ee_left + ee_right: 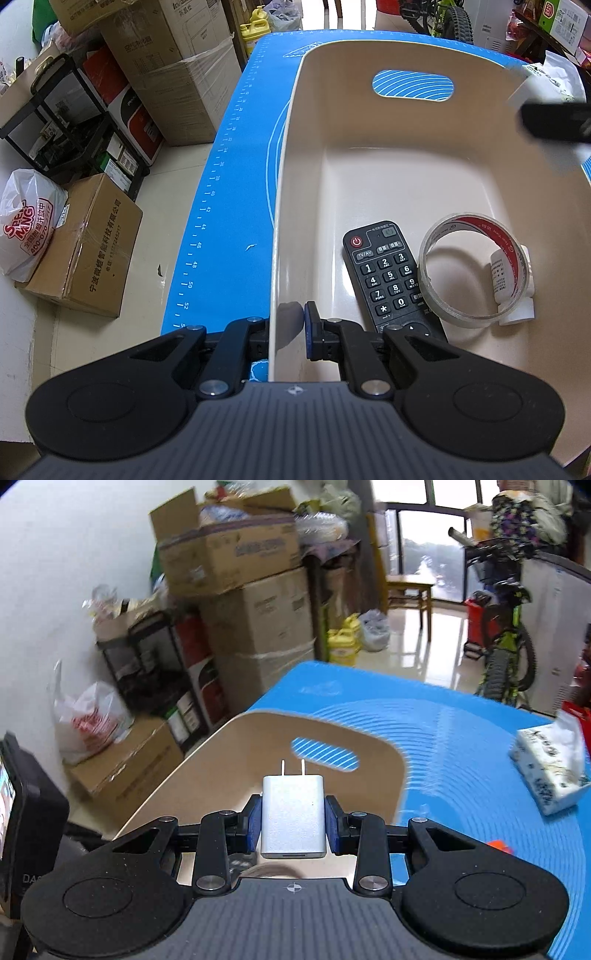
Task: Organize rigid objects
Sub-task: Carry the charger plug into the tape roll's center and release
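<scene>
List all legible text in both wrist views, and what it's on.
"TV/AV", digits "1" to "0", "*": remote in the bin.
"SPEED MING", "400-070...": white plastic bag.
"宁波微娅智能科技有限公司": cardboard box on the floor.
Ruler numbers "40" to "52": blue mat.
Tape roll, white bottle, tissue pack, stacked boxes: print too small or blurred.

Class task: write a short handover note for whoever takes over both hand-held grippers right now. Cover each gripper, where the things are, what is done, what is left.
Left hand-held gripper: shut on the bin wall, steadying it.
Right hand-held gripper: shut on the white charger, prongs pointing away, above the bin's near edge.
Done: remote, tape roll and small white bottle lie in the bin.
Left: release the charger into the bin. A tissue pack sits on the blue mat.
</scene>
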Demonstrator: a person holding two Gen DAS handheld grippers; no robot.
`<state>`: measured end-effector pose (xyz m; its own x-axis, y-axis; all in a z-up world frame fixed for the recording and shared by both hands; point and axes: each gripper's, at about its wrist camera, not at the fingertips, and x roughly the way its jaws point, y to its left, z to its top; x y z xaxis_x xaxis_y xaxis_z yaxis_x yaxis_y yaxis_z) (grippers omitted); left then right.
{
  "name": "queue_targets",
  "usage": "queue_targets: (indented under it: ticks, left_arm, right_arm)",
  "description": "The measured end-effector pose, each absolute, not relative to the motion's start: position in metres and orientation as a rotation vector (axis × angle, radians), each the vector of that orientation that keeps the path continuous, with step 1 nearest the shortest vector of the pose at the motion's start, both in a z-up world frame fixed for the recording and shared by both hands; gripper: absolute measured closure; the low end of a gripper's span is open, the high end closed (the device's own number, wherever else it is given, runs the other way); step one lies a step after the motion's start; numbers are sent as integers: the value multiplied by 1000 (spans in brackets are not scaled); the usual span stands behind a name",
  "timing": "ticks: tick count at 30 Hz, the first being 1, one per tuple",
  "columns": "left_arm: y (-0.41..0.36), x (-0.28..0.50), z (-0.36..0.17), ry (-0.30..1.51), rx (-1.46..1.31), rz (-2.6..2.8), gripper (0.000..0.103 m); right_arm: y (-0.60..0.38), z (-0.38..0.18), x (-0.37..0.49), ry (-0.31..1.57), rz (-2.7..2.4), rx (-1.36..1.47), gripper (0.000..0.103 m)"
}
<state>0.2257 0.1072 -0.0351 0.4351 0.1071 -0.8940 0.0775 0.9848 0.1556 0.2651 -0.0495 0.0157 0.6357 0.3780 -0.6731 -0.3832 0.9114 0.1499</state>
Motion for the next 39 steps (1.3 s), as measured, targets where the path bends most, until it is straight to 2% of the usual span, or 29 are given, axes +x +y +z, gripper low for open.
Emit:
queue_targets:
  ticks: [6,17,18,23,28,35,39]
  left_arm:
    - [107,225,-35,1120,181,14,91]
    - [107,225,-35,1118,184,15,91]
    - [107,225,-35,1117,184,14,91]
    - [107,225,-35,1119,184,13,91]
    - [108,224,-34,1119,183,11,91]
    - [108,224,-33,1119,183,11,91]
    - [108,224,-33,1118,183,11,91]
  right_arm:
    - [-22,-10,268,856,436,-82,59]
    - [-1,-51,276,1125,439,-205,59]
    - [0,-53,274,1119,443,-217,60]
    - [-7,-50,268,1077,461,-209,46]
    - [-24,-22,263,962,479,-153,36]
    - [-78,19,272,821,389,-64,35]
    - [-112,21,279,805,305,-78,35]
